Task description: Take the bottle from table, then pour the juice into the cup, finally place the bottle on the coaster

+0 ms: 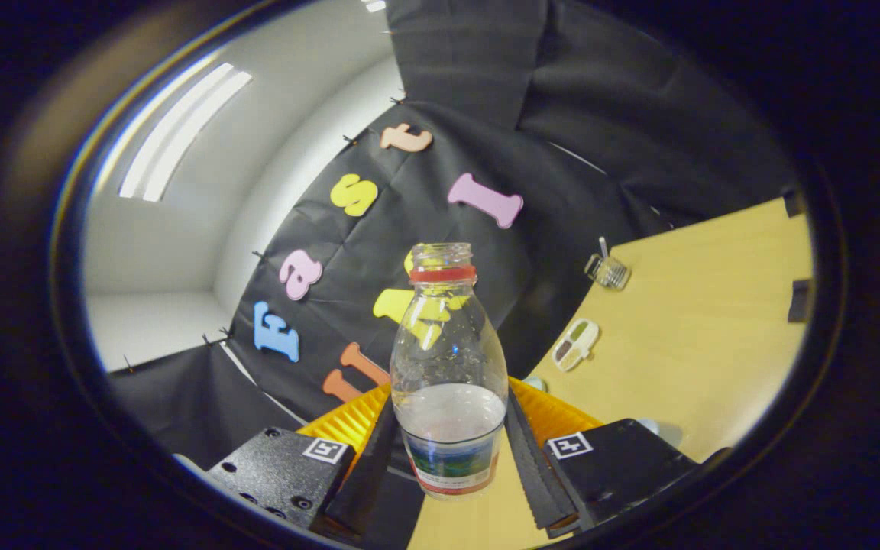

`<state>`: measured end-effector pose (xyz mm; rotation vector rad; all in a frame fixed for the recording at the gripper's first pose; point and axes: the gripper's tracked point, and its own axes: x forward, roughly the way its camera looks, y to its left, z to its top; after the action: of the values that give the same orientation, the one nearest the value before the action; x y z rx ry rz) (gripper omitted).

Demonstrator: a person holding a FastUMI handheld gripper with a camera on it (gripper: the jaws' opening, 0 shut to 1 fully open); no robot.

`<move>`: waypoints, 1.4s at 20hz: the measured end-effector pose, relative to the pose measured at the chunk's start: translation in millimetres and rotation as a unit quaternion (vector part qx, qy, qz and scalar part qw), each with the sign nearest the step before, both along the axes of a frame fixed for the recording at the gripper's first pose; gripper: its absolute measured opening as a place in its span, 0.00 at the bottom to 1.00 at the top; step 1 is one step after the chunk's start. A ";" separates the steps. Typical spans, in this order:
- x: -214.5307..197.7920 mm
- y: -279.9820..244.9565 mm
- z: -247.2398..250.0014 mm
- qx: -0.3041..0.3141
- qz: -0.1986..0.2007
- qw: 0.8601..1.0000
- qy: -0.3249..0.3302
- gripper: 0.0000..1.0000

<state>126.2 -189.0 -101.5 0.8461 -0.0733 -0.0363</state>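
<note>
A clear bottle with a red neck ring and no cap stands between my fingers, with pale liquid filling its lower third. My gripper is shut on the bottle's labelled lower part, one finger pressing each side. The whole scene is rolled, so the wooden table slopes up beyond the fingers on the right. A small clear glass, seemingly the cup, stands far off on the table near the black cloth wall.
A small white flat item with dark patches lies on the table between the cup and my right finger. The black cloth wall stands behind the bottle, and two dark clips sit at the table's far edge.
</note>
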 end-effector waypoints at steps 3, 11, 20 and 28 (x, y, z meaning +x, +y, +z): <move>3.4 0.3 9.5 -0.076 -0.015 0.997 -0.001 0.80; 28.6 26.1 5.4 -0.214 -0.024 0.977 0.009 0.80; 77.1 85.3 -67.1 -0.359 -0.017 0.932 0.059 0.81; 120.3 138.8 -154.6 -0.420 0.006 0.902 0.099 0.81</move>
<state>246.4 -50.3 -256.1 -0.0283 0.1074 -0.0717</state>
